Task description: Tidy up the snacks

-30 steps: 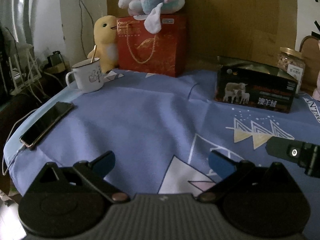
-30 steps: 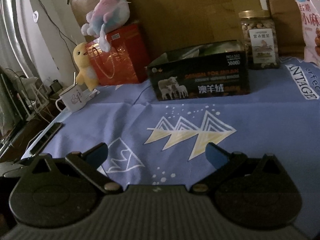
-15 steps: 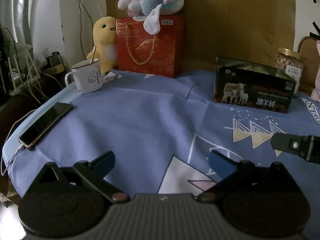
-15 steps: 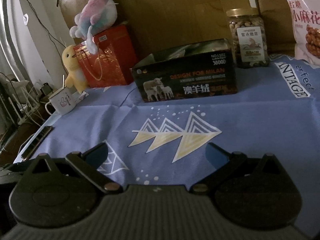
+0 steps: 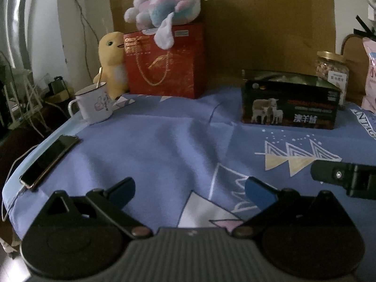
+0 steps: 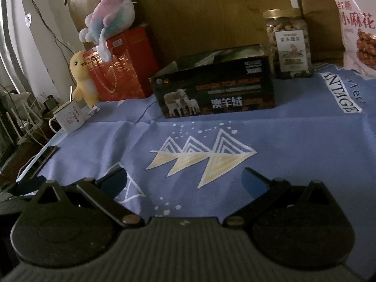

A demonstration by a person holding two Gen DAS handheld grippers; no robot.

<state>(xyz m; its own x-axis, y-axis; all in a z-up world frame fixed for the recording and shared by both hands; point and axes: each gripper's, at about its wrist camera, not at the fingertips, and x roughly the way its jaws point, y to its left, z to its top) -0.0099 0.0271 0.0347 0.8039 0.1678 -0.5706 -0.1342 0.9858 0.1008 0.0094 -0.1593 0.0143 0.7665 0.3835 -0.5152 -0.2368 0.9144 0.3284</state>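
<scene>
Both empty, jaws spread wide: left gripper (image 5: 189, 191) and right gripper (image 6: 184, 182) hover short of black box (image 6: 212, 87), jar (image 6: 289, 44) behind it, likely readying a pick.

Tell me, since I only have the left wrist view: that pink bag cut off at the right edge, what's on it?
Observer: The right wrist view shows the pink bag printed with fried twists.
Operator: And the right gripper?
Observer: The right gripper is open, empty, over the blue cloth.
Operator: Does the jar touch the black box?
Observer: The jar stands behind the black box's right end; contact is unclear.
</scene>
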